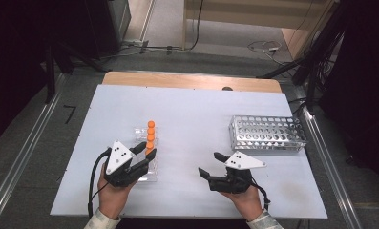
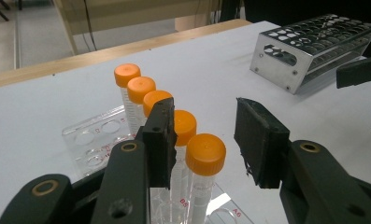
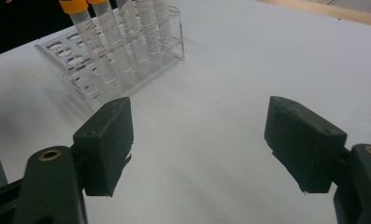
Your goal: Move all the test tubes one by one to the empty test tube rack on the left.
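Note:
A clear plastic rack point(image 1: 140, 131) stands left of the table's middle and holds a row of several orange-capped tubes point(image 1: 151, 132). My left gripper point(image 1: 147, 150) is at the near end of that row. In the left gripper view its jaws stand apart around the nearest tube point(image 2: 205, 154), with the pads point(image 2: 160, 140) clear of the cap. The other tubes point(image 2: 141, 88) line up behind it in the rack point(image 2: 92, 140). My right gripper point(image 1: 209, 163) hovers over bare white table, open, with nothing between its pads point(image 3: 106, 144).
An empty metal tube rack point(image 1: 268, 133) sits at the right, also seen far off in the left gripper view point(image 2: 314, 46). The white board point(image 1: 192, 109) lies on a wooden table. The right gripper view shows the clear rack point(image 3: 75, 60) ahead to the left.

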{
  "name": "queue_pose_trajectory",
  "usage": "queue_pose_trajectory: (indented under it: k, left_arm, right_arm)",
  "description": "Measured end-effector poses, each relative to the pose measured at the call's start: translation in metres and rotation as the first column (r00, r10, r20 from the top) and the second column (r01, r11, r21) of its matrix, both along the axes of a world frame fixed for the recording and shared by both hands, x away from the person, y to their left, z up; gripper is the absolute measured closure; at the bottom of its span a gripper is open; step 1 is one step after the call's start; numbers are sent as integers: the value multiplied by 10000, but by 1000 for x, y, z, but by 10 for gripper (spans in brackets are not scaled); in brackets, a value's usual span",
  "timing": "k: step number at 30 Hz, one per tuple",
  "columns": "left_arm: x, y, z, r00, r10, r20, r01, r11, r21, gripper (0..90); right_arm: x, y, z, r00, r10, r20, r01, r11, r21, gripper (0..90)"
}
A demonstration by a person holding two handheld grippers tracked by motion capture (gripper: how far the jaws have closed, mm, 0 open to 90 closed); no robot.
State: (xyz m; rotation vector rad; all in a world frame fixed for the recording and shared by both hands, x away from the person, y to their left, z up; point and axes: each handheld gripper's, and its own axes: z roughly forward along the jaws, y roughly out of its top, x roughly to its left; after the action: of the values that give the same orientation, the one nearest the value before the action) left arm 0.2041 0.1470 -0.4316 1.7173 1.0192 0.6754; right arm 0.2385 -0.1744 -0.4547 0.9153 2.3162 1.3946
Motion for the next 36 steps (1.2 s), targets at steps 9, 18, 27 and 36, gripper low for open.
queue_pose_trajectory:
  k: [9,18,27,36]
  left_arm:
    - [-3,2,3,9999,82,-66,-83,9998,-157,366]
    - [-7,8,2,9988,493,-79,-495,9984,-284,258]
    - [-10,21,-5,9937,1117,-107,-1120,9932,-331,201]
    - [-15,36,-7,9882,1522,-185,-1530,9866,-568,149]
  right_arm:
    - [1,-2,1,10000,-74,48,74,10000,56,224]
    - [4,-9,2,9994,-345,98,344,9994,51,223]
    - [8,-28,2,9958,-913,120,911,9957,177,219]
    - [9,-44,4,9895,-1437,178,1433,9894,233,201]
